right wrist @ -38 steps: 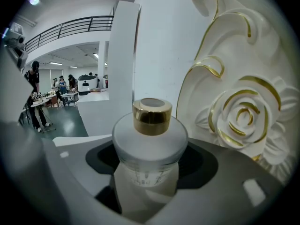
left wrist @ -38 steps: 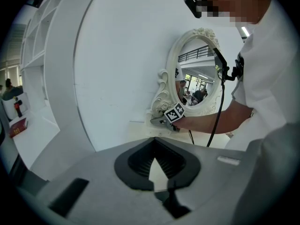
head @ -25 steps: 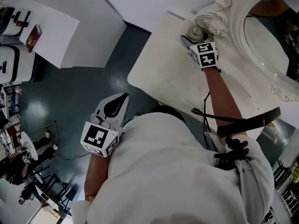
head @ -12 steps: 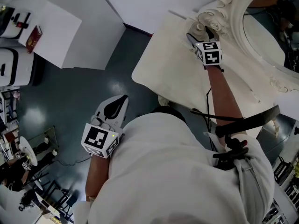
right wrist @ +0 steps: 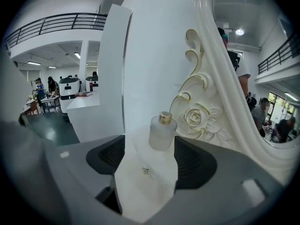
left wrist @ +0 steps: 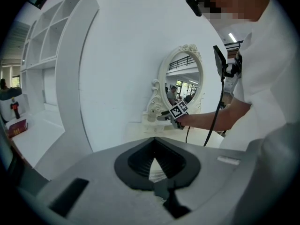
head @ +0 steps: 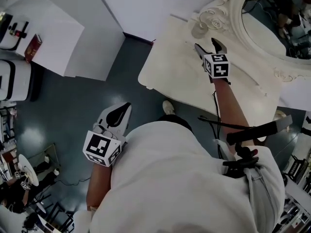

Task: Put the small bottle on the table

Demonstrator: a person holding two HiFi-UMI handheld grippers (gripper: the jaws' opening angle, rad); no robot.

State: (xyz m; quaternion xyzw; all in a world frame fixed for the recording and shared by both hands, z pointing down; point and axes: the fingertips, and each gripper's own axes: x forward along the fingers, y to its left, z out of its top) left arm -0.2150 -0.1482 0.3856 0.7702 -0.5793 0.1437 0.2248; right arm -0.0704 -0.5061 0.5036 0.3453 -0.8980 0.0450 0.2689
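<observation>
One frosted, gold-capped small bottle (right wrist: 161,134) stands upright on the table (head: 184,76).

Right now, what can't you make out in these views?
Bottle: label and fill level; frosted in right gripper view, tiny in head view.
Speck on table: right gripper view, too small to identify.
Mirror: head view, cut off by top and right edges.

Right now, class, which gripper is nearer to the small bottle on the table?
Right. The right gripper sits just behind the bottle, its jaws closing with nothing between them. The left gripper hangs over the floor, well off the table.
</observation>
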